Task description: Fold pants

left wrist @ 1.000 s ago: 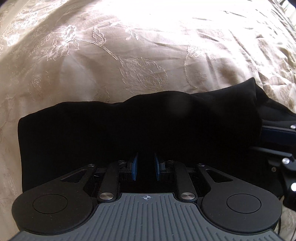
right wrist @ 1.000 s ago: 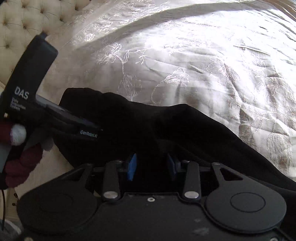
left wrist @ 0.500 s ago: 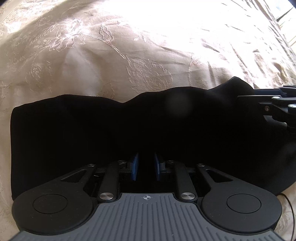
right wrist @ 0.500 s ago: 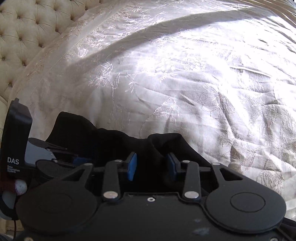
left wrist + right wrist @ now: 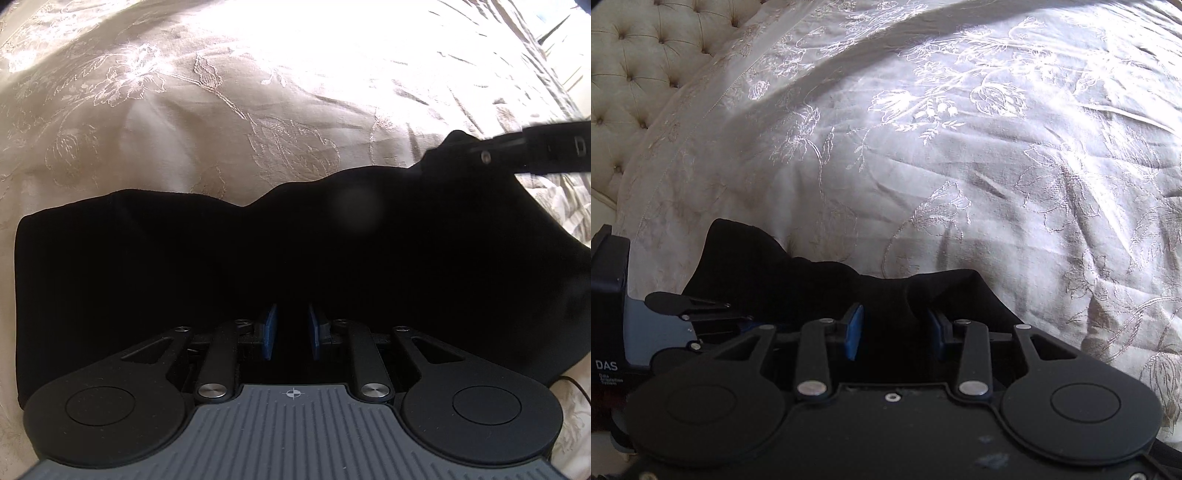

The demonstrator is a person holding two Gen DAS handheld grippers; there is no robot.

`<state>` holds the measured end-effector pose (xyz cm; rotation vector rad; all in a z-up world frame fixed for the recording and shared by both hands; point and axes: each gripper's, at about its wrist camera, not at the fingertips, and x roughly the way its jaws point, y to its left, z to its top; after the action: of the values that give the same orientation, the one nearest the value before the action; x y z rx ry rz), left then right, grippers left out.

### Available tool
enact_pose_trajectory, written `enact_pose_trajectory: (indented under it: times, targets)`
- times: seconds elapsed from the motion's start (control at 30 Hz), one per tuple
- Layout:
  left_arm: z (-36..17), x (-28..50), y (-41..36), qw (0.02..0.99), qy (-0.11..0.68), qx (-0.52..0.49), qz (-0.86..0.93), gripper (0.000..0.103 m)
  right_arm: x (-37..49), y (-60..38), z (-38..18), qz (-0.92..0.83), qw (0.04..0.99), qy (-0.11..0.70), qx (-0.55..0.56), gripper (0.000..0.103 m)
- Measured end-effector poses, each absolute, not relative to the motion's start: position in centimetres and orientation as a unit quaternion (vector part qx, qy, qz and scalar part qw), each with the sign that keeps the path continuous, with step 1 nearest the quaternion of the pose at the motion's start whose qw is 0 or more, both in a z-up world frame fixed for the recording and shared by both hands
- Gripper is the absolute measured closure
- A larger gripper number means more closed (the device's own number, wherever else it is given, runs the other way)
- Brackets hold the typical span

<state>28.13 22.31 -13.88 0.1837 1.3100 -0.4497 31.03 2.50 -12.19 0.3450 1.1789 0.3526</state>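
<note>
On the bed: black pants [image 5: 258,258] lie on a pale flowery bedspread [image 5: 221,110], bunched into a wide dark band close to both claws.
Left claw: the left gripper [image 5: 291,336] has its blue pads [image 5: 269,334] a small way apart, with black cloth between them (so dark there that I cannot tell if it really pinches).
Right claw: the right gripper [image 5: 894,332] has its pads wider apart, and a hump of pants sits in the gap. It looks like a loose hold or no hold.
What changed: the far edge of the pants is nearer to the claws than a second ago, and more bare bedspread shows beyond it. In the left view the right tool [image 5: 535,151] now sits higher, touching a raised corner of the pants.
What it means: I think the pants are being pulled over themselves, so a fold is being made.
Behind: a buttoned headboard [image 5: 646,66] stands at the far left.
</note>
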Motion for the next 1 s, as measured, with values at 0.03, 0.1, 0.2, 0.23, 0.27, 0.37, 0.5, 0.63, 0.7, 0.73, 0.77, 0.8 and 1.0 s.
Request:
enact_pose_trajectory:
  times: [0.03, 0.1, 0.2, 0.23, 0.27, 0.37, 0.5, 0.63, 0.7, 0.73, 0.77, 0.8, 1.0]
  targets:
    - [-13.9, 28.1, 22.3, 0.766, 0.602, 0.084, -0.207, 0.084, 31.3, 2.3, -11.9, 0.160, 0.809, 0.538, 0.175, 0.068]
    - [-13.9, 28.0, 22.3, 0.766, 0.602, 0.085, -0.207, 0.084, 32.1, 1.2, -11.9, 0.131, 0.814, 0.522, 0.218, 0.072]
    - [-13.9, 28.0, 22.3, 0.765, 0.604, 0.085, -0.208, 0.084, 32.9, 0.2, -12.7, 0.092, 0.816, 0.518, 0.239, 0.078]
    - [-13.9, 28.1, 22.3, 0.764, 0.604, 0.084, -0.208, 0.084, 33.0, 0.1, -13.0, 0.083, 0.819, 0.518, 0.232, 0.079]
    - [-13.9, 28.1, 22.3, 0.764, 0.605, 0.082, -0.209, 0.084, 33.0, 0.0, -13.2, 0.073, 0.822, 0.516, 0.228, 0.079]
    - [-13.8, 28.2, 22.4, 0.763, 0.607, 0.078, -0.208, 0.084, 32.6, -0.4, -12.5, 0.051, 0.838, 0.497, 0.221, 0.081]
    - [-13.6, 28.4, 22.4, 0.764, 0.607, 0.076, -0.205, 0.085, 30.6, 1.1, -8.9, 0.059, 0.873, 0.460, 0.149, 0.099]
    - [-12.7, 28.5, 22.7, 0.767, 0.605, 0.070, -0.205, 0.085, 28.2, 3.8, -7.7, 0.095, 0.873, 0.464, 0.116, 0.101]
    - [-11.9, 28.3, 22.9, 0.773, 0.597, 0.077, -0.201, 0.085, 27.5, 5.2, -8.5, 0.098, 0.865, 0.485, 0.081, 0.101]
    - [-11.6, 28.2, 23.0, 0.776, 0.593, 0.082, -0.199, 0.084, 27.3, 5.7, -9.2, 0.095, 0.861, 0.495, 0.061, 0.101]
    - [-11.3, 28.0, 23.2, 0.778, 0.590, 0.085, -0.199, 0.084, 27.3, 6.0, -9.7, 0.091, 0.859, 0.502, 0.047, 0.101]
    - [-11.0, 27.9, 23.3, 0.778, 0.589, 0.087, -0.198, 0.084, 27.5, 6.3, -10.5, 0.079, 0.857, 0.509, 0.030, 0.102]
    - [-9.4, 26.8, 24.3, 0.784, 0.586, 0.089, -0.187, 0.084, 30.4, 4.2, -13.0, -0.021, 0.847, 0.531, 0.018, 0.102]
